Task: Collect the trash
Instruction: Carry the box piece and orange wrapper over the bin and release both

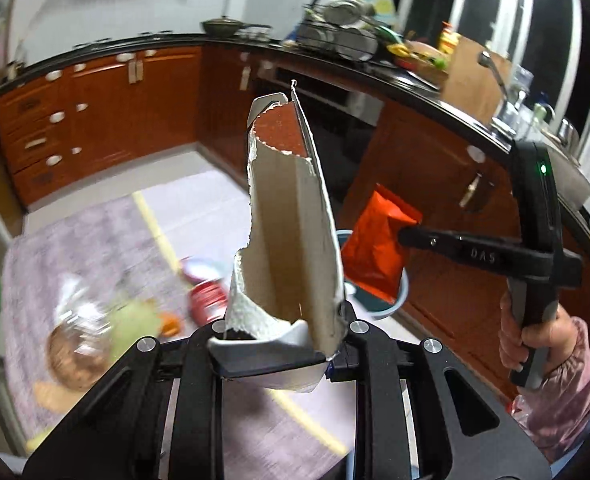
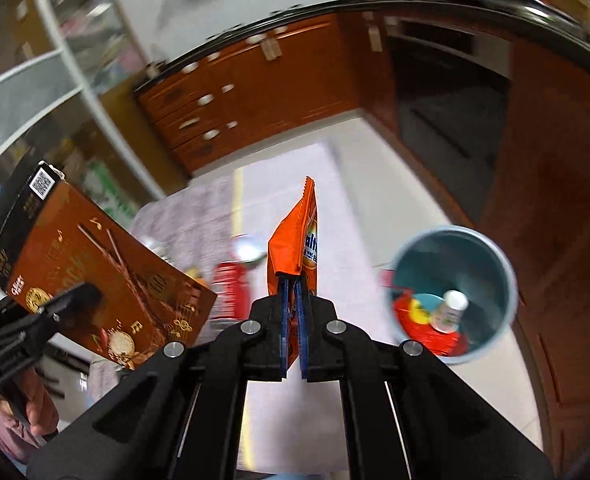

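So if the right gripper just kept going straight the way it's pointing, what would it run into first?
Probably the grey mat on the floor. The right gripper, shut on the orange wrapper, aims past the bin, which sits off to its right. Depth is hard to judge here.

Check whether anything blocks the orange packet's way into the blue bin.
Nothing visible does. The orange packet, pinched in the right gripper, hangs left of the blue bin, whose mouth is open with trash only at the bottom.
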A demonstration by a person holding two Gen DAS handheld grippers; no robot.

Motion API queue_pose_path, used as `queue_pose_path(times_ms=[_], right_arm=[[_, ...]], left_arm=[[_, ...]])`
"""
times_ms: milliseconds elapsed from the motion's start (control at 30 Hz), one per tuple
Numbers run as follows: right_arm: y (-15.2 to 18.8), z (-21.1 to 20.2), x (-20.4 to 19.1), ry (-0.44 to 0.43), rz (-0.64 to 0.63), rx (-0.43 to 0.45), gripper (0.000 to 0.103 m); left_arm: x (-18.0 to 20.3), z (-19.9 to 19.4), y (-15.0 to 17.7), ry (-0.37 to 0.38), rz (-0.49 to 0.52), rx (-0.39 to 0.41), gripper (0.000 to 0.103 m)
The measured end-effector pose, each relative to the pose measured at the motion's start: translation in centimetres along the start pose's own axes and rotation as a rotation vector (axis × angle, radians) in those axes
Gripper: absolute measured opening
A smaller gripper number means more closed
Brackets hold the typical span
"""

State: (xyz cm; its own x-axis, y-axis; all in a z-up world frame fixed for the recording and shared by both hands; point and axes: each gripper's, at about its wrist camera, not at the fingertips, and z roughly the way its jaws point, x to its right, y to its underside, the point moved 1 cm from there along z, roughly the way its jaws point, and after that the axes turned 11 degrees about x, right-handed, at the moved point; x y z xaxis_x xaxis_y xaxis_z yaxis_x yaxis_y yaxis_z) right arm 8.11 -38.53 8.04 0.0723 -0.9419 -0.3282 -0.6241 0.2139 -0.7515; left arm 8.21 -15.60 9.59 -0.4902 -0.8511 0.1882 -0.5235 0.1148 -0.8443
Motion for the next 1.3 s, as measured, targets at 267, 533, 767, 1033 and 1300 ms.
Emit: queue_pose_path(times_ms=[267,533,767,1033,1300], right_arm=[[0.9,-1.5,10.0,0.114,0.117,0.023,0.004],[2.3,-0.7,16.0,0.191,0.181,-0.020,0.004],[3.5,1.8,19.7,0.236,0.232,-0.076,0.004],[4.1,4.6,21.4,0.278,0.251,-0.130,0.004],[4.4,7.4,21.9,0.276,0.252,-0.174,0.004]], left_arm=[[5.7,9.4,-0.7,0.087,0.048,-0.088,0.023],[9.9,18.5,-0.4,0.146,0.059,-0.157,0.023],[11.5,25.8,1.1,0.182,0.060,-0.248,0.023],[11.7,32.8,4.6,0.155,0.054,-0.371,0.038],[9.8,33.2,5.1,0.087,0.042,-0.360,0.068]])
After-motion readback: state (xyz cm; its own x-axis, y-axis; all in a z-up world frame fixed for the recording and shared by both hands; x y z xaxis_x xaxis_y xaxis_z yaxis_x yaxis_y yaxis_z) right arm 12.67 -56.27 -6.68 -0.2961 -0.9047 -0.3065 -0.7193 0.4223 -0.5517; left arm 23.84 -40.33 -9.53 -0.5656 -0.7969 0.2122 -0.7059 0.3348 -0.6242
